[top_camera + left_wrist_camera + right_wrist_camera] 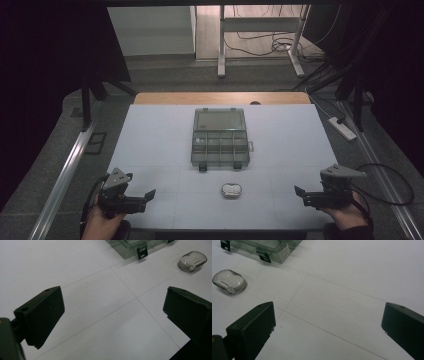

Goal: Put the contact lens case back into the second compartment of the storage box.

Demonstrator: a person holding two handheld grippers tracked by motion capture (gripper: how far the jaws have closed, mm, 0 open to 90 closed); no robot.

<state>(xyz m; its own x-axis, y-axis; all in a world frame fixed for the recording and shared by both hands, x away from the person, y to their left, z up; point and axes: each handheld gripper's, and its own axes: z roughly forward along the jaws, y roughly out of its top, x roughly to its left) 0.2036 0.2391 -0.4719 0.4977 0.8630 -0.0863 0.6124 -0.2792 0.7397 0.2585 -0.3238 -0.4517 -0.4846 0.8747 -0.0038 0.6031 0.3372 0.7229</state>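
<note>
We are seeing the box (220,138) whole in the high view, at the centre of the frame, but both gripper views are cutting it off: its near corner is poking in at the top edge of the left gripper view (130,247), and at the upper left of the right gripper view (265,247). Its lid is lying open behind it, and dividers are splitting the tray into small compartments; what is sitting in them is too small and dim for us to make out. Two black latches are hanging off its near edge.

The case (231,190), a small rounded clear one, is lying on the table (165,130) just below the box in the high view, apart from it. We are finding it at the upper right of the left gripper view (192,261) and at the left edge of the right gripper view (229,281). Something pale is showing inside, though we cannot tell what.

The left gripper (149,194) is sitting at the lower left, the right gripper (299,191) at the lower right, both well apart from the case. Both are standing wide with nothing between the jaws
</note>
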